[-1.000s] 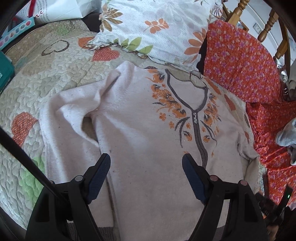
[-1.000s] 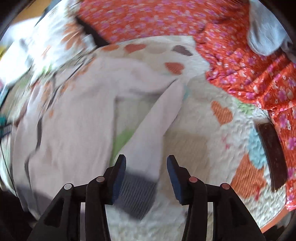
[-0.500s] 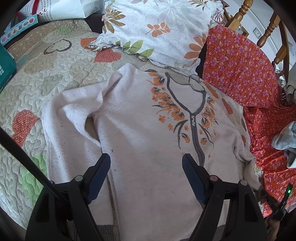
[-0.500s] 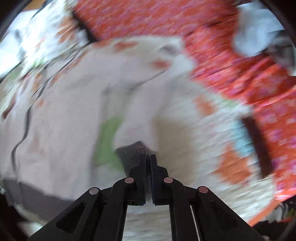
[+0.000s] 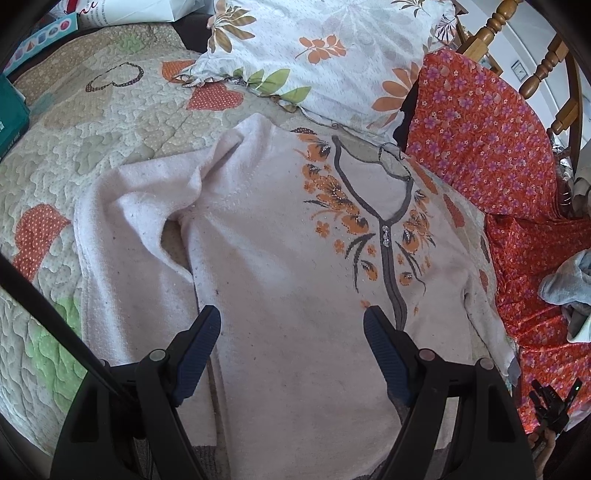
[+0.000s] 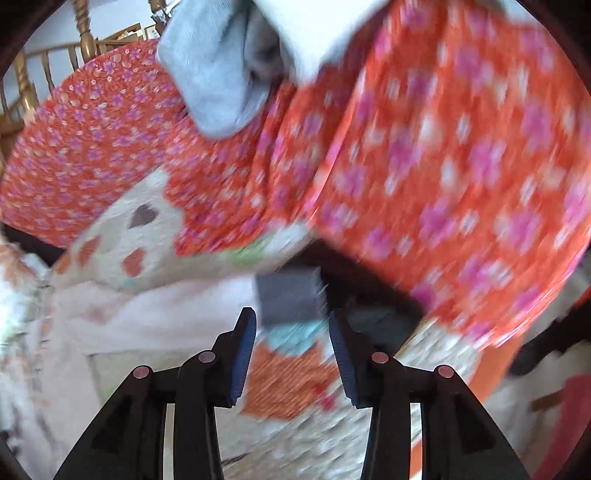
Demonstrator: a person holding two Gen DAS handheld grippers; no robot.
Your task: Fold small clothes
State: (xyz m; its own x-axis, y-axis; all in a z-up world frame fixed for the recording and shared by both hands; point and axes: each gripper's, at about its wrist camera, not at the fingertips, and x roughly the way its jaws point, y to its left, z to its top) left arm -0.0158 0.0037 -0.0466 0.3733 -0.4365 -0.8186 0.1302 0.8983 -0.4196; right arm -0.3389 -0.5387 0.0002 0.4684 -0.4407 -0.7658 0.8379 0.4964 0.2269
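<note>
A pale pink sweater (image 5: pixel 280 258) with orange flowers and a grey placket lies face up on a quilted bedspread (image 5: pixel 92 122). Its left sleeve is bent beside the body. My left gripper (image 5: pixel 291 332) hovers open over the lower body, with nothing between its fingers. In the blurred right wrist view my right gripper (image 6: pixel 291 332) is opening. The sleeve's grey cuff (image 6: pixel 291 299) lies just beyond its fingertips and is not pinched. That sleeve (image 6: pixel 147 314) stretches away to the left.
A floral pillow (image 5: pixel 314 55) lies past the collar. Red flowered cloth (image 5: pixel 480 129) covers the right side, with a grey-blue garment (image 6: pixel 214 81) on it. Wooden posts (image 5: pixel 491 26) stand behind. A teal box (image 5: pixel 11 118) sits at the far left.
My right gripper closed on the grey cuff, swung right with it while rolling, and has now let go. The right sleeve lies straighter. My left gripper stayed put.
</note>
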